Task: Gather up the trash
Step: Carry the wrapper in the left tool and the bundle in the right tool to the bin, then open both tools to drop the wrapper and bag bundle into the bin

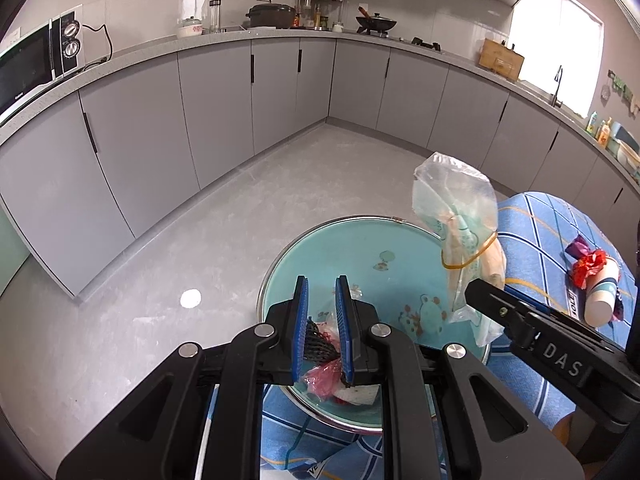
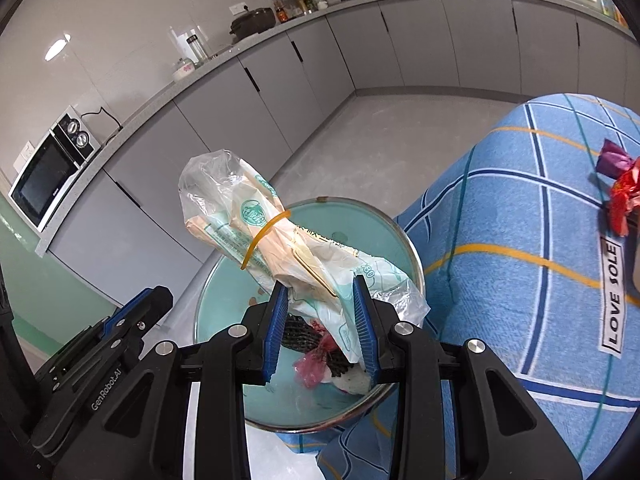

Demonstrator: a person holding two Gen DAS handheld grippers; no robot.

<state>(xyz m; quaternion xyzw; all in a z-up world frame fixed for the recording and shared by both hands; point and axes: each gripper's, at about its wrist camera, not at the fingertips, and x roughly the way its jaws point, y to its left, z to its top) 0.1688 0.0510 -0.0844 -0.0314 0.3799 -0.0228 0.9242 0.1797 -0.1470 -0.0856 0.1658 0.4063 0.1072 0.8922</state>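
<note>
- My right gripper (image 2: 320,320) is clamped on the lower end of a rolled plastic bag (image 2: 256,216), jaws part-way closed with the crumpled film pinched between the blue pads. The bag sticks up and away from me, bound by a yellow rubber band (image 2: 266,232).
- My left gripper (image 1: 322,328) stands narrow. A black mesh scrap (image 1: 318,340) shows between its pads, but I cannot tell whether it is gripped or just lying in the basin beneath.
- Both grippers hang over the basin (image 1: 288,256), a round metal-rimmed bowl with a pale green floor sitting at the edge of the blue checked cloth (image 2: 520,220). It already holds the mesh, a pink plastic wad (image 2: 314,364) and a white scrap (image 2: 352,382).
- I judge the step in hand is dropping the bag into the basin. To do it well I would bring the bag's free top over the middle of the bowl before letting go, since it is long and top-heavy and now leans out over the far-left rim; released as it stands, it could tip onto the floor.
- I would keep the left gripper out of the bag's fall.
- Further off on the cloth, near a paper cup (image 1: 600,300), lie red and purple wrappers (image 2: 618,188), still to be collected.
</note>
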